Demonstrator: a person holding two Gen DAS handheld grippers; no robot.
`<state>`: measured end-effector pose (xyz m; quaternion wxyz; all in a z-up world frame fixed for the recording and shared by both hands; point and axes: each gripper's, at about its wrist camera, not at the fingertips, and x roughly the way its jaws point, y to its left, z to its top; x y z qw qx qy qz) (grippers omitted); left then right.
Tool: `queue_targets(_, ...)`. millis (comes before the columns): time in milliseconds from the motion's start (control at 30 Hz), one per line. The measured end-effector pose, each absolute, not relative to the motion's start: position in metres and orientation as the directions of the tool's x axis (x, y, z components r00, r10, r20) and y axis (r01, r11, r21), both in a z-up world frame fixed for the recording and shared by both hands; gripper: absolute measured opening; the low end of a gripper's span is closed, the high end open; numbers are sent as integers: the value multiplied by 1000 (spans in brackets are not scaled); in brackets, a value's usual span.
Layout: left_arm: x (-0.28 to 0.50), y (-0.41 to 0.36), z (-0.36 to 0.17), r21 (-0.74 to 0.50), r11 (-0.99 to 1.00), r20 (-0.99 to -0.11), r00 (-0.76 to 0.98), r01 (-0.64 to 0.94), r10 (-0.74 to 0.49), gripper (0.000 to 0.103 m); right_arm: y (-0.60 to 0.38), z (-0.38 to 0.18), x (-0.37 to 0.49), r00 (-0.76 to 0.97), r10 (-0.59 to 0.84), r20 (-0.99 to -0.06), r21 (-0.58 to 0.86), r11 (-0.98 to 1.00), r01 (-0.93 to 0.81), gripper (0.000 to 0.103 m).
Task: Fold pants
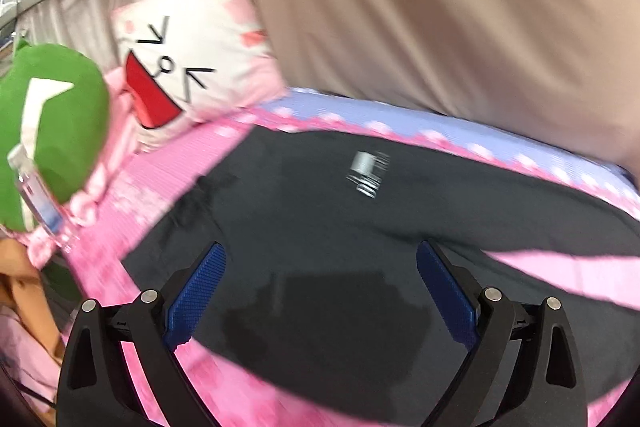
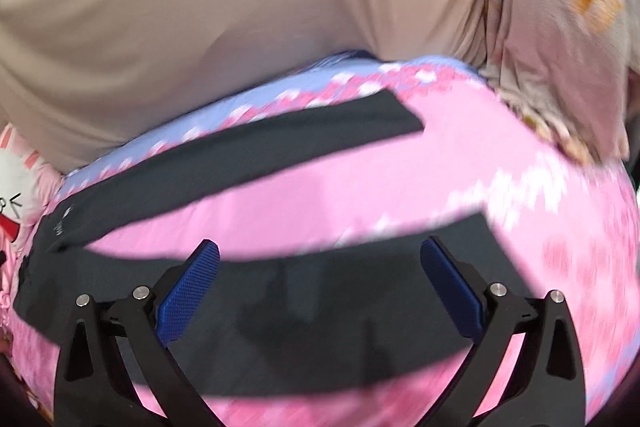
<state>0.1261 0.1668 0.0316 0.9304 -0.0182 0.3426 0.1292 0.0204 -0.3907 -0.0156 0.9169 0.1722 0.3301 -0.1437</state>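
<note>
Dark grey pants (image 1: 320,211) lie spread flat on a pink bedsheet (image 1: 180,167), with a small white logo (image 1: 366,171) near the waist. My left gripper (image 1: 320,259) is open and empty, just above the waist end. In the right wrist view the two legs (image 2: 240,151) lie apart in a V on the sheet (image 2: 360,195). My right gripper (image 2: 320,255) is open and empty above the near leg (image 2: 312,311).
A white and pink cat-face pillow (image 1: 188,59), a green plush toy (image 1: 52,131) and a clear plastic bottle (image 1: 38,195) lie at the left. A beige curtain (image 1: 420,7) hangs behind the bed. A floral cloth (image 2: 560,27) hangs at the right.
</note>
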Motion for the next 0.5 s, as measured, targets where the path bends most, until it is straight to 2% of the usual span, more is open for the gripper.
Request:
queue_targets(100,147,176,26,88,952,-637,719,-292,279,95,-438,-28,69,703,-160,-693,182,905,385,98)
queue_targets(167,156,177,21,107,948,-639,710,-299,296,95,-463,-34,94,691,-172,-702,172,901,399,94)
queue_targets(333,181,179,5,123,950,-649,701,-288,296,95,-517,-57,162,646,-128,-752,197,892,406,92)
queue_targets(500,232,221,-6,69,942,-709,648,-329,278,95,-534,-79,216,599,-77,-797,206,897,390,92)
